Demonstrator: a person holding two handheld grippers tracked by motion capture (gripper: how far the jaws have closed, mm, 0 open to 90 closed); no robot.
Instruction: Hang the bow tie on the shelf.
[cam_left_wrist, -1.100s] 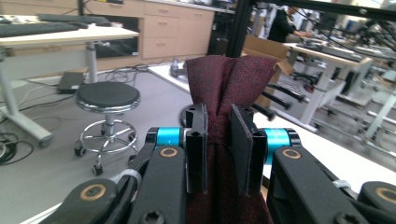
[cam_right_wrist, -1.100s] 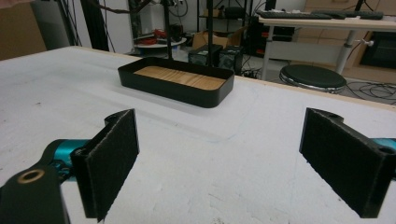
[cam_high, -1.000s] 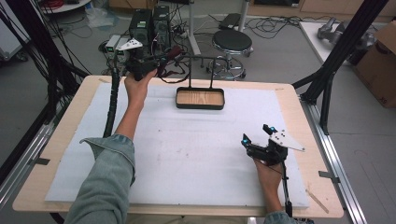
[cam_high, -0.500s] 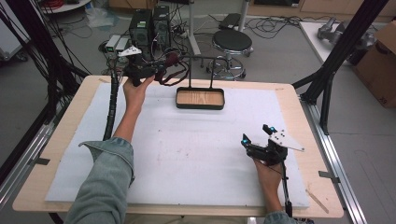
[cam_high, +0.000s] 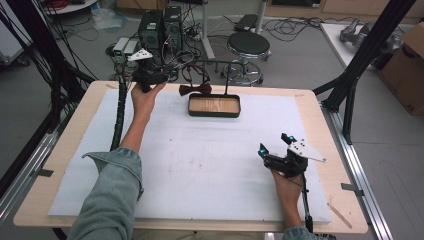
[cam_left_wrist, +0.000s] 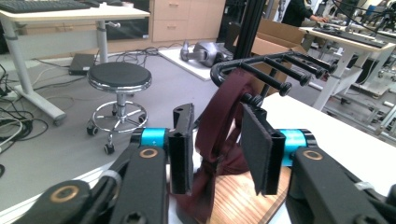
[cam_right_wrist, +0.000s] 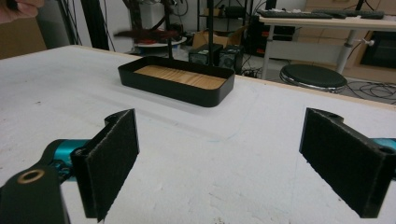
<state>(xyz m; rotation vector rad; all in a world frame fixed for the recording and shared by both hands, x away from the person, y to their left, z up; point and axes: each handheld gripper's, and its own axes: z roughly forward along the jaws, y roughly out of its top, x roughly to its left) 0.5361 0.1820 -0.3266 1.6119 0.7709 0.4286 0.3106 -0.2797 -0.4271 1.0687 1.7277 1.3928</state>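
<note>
A dark red bow tie hangs by its strap from the black peg rack that rises out of a black tray with a wooden floor. My left gripper hovers just left of the rack at the table's far edge. In the left gripper view its jaws have just been opening; they stand a little apart with the strap loose between the pads, below the pegs. My right gripper rests open on the white mat at the front right, nothing between its pads, facing the tray.
A white mat covers the wooden table. Behind the table stand a round stool, computer cases and tangled cables. Black frame posts flank the table, and a cardboard box sits at the right.
The left gripper's jaws have parted from the strap. The bow tie has dropped lower and now hangs beside the tray's near left corner. The right gripper has not moved.
</note>
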